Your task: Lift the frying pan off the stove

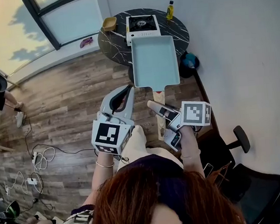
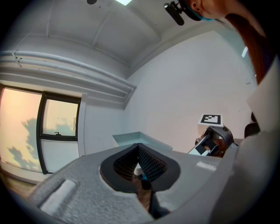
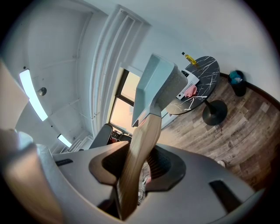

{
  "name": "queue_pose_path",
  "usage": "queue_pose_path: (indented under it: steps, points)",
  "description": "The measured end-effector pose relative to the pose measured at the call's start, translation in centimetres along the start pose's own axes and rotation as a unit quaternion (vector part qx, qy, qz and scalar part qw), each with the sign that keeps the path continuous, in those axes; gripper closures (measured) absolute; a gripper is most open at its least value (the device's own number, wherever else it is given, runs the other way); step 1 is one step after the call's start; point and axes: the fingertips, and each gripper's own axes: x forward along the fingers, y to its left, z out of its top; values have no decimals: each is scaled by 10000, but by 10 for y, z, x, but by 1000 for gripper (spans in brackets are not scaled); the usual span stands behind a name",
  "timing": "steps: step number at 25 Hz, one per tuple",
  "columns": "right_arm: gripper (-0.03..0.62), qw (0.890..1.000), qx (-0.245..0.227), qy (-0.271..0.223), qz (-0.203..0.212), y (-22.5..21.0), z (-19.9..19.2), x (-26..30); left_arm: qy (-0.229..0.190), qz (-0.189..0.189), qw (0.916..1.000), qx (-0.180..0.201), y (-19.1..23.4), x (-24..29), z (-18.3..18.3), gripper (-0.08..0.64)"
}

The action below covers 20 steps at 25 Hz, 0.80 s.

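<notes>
Nearest in the head view, right gripper [image 1: 154, 105] at about 1 o'clock from the head, jaws clamped on the wooden handle [image 1: 158, 95] of the frying pan [image 1: 155, 61]. The right gripper view confirms it: the handle runs up between both pads, held partway along. Grip is out on the wood, likely because that's the cool, narrow part the jaws can span. Left gripper [image 1: 127, 91] is just beside it at 11 o'clock, jaws together at the tips and nothing between them. It points the same way but is clear of the pan, so it looks like a spare, not sharing the load. The pan is a pale teal rectangle at 12 o'clock, held roughly level and out ahead on one grip, so the weight sits far from the jaws and it could tip. It looks airborne and already off the stove [image 1: 142, 24], which sits bare beyond it on the round dark marbled surface [image 1: 116, 45]. Lift judged done or nearly so. Farther on that surface are a yellow bottle [image 1: 170, 10] at 1 o'clock and a yellow bowl [image 1: 109, 23] at 11. A blue bin [image 1: 190, 61] is on the floor by the wall.
</notes>
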Motion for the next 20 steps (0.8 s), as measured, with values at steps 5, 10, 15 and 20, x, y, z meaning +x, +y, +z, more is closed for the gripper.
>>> queue_pose_path:
  steps: [5,10,15,20]
  points:
    - [468,10000,27,2,-17,-1,-8,-2,4,-30,10000,-17,-3,-5,-3,548]
    - [468,10000,20,-25,-15,0,-14,-8,-15,-32,10000,-20,-9,-11,-3,548]
    - [468,10000,43,-47,0,0,-17,-8,22,-77,10000,-11,-11,-11,-6,548]
    - [465,9999,84,-67,17,-3,-18,-8,42,-104,9999,-5,-11,-8,-8,548]
